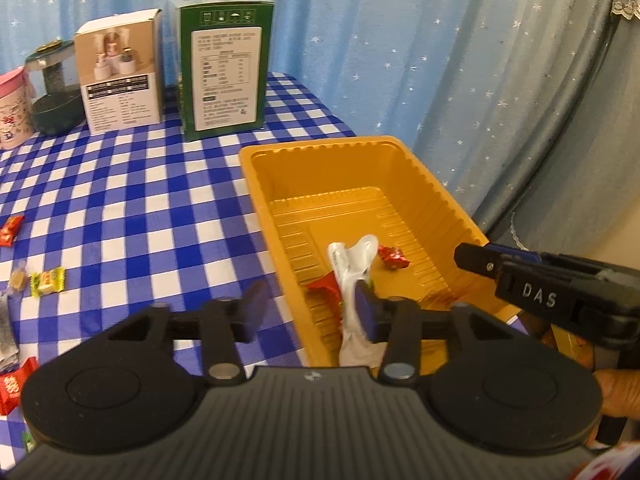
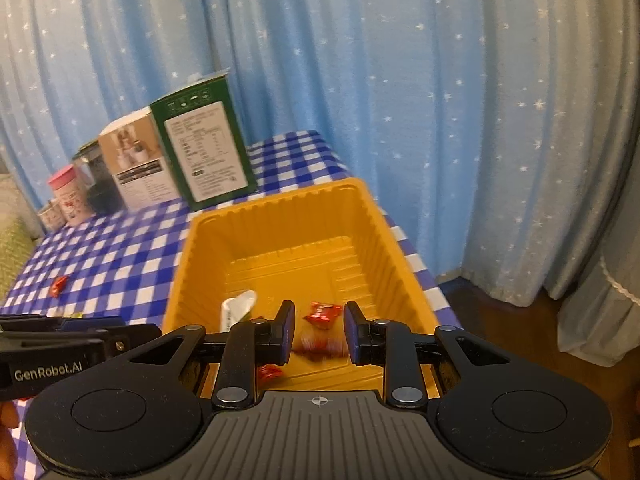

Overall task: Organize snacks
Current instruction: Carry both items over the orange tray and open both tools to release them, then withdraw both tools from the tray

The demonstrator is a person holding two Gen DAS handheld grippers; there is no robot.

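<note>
A yellow plastic tray (image 1: 320, 148) stands on the blue checked tablecloth; it also shows in the right wrist view (image 2: 280, 204). Inside lie a white packet (image 1: 352, 264) and red wrapped candies (image 1: 394, 257). My left gripper (image 1: 310, 312) is open over the tray's near left rim, with the white packet beside its right finger. My right gripper (image 2: 318, 330) is open above the tray's near end, over a red candy (image 2: 322, 312) and a blurred red and white one below it. Loose snacks lie at the left: a red candy (image 1: 10, 230) and a green-yellow candy (image 1: 48, 282).
A green carton (image 1: 222, 64), a white box (image 1: 120, 72), a dark jar (image 1: 52, 88) and a pink cup (image 1: 14, 108) stand at the table's back. A blue starred curtain hangs behind. The table edge runs right of the tray.
</note>
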